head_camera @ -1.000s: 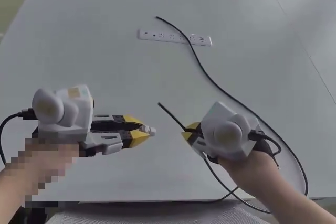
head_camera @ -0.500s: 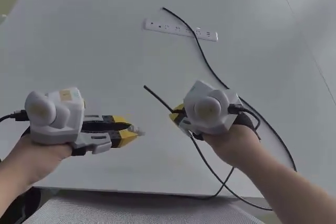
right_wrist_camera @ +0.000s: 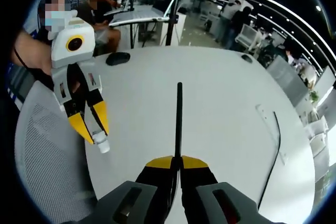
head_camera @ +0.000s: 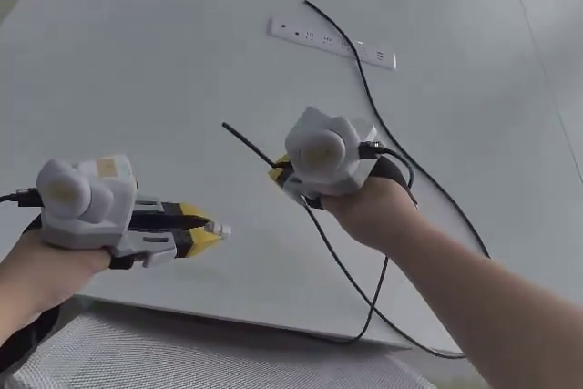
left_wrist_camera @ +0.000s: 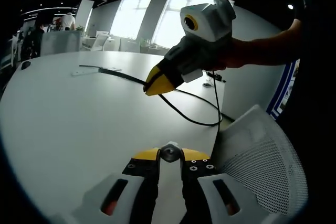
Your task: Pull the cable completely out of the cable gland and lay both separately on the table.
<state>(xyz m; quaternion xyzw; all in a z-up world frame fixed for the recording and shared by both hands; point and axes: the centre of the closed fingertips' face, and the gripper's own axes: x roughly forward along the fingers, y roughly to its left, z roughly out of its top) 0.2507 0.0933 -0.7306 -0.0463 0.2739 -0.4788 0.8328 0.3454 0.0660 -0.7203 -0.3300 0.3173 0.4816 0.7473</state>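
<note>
Cable gland (head_camera: 219, 228) sits pinched at tips of our left gripper (head_camera: 204, 234), jaws pressed against it, near front edge of table (head_camera: 137, 70). Our right gripper (head_camera: 279, 173) has jaws closed tight on black cable (head_camera: 244, 141), short of its free end, which pokes straight out past jaws. We see gland and cable apart, not threaded. Rest of cable runs back under right hand toward table edge. White power strip (head_camera: 332, 41) lies at far side.

A white table (head_camera: 164, 70) carries a power strip (head_camera: 332, 41) and black cord (head_camera: 366, 97).
</note>
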